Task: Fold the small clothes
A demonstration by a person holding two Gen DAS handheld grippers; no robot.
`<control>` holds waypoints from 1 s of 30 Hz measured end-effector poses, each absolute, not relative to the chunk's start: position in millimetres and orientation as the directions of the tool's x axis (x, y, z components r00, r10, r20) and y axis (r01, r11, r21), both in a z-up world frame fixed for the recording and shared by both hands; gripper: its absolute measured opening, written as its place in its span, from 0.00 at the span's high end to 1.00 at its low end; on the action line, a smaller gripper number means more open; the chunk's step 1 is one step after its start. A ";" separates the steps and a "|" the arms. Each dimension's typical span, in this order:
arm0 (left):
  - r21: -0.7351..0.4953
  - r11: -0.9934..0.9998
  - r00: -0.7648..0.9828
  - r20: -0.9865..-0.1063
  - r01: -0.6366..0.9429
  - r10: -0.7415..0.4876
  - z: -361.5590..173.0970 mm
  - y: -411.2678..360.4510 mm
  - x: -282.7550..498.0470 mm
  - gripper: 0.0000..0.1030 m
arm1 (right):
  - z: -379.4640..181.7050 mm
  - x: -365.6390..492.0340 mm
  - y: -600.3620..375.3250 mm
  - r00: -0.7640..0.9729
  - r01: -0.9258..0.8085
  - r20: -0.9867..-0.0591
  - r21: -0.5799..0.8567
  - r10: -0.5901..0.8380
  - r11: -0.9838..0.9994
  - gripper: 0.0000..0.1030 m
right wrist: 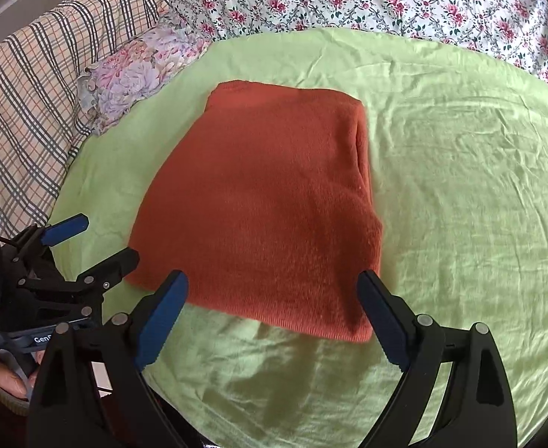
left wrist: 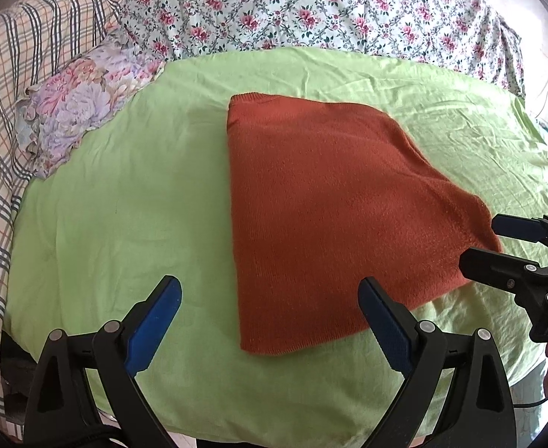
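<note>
Showing a shoe [right wrist: 7, 380] only in the right view, both tongs [left wrist: 270, 313] [right wrist: 274, 306] gape wide over the folded sweater [left wrist: 333, 216].

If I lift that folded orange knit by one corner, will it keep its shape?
Probably not. The orange knit garment looks soft and fuzzy, so it would likely droop. Its stacked layers show at the right edge, so they may slide apart and unfold. On the wrinkled green sheet, pushing it would likely bunch it rather than slide it cleanly.
</note>
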State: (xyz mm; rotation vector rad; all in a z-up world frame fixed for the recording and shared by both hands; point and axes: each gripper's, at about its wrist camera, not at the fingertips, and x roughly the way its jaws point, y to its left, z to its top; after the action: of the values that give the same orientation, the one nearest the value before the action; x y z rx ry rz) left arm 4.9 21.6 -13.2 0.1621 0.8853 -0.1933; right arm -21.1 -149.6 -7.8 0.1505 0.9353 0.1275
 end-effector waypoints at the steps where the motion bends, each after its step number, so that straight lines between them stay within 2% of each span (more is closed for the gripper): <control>1: 0.061 0.971 0.617 -0.781 0.233 -0.099 -13.6 21.7 6.0 0.07 | -8.1 -19.5 -148.8 0.586 -0.045 -0.791 0.185 0.176 0.982 0.11; 30: 0.051 0.977 0.599 -0.796 0.208 -0.086 -22.0 23.3 21.0 0.07 | -10.5 -4.1 -139.0 0.575 -0.048 -0.798 0.186 0.179 0.981 0.11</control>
State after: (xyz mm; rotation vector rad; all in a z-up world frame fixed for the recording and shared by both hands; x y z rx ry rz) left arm 21.0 23.3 -22.0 0.1437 0.9139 -0.1714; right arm -4.1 -139.0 -10.5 0.1492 0.9500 0.1339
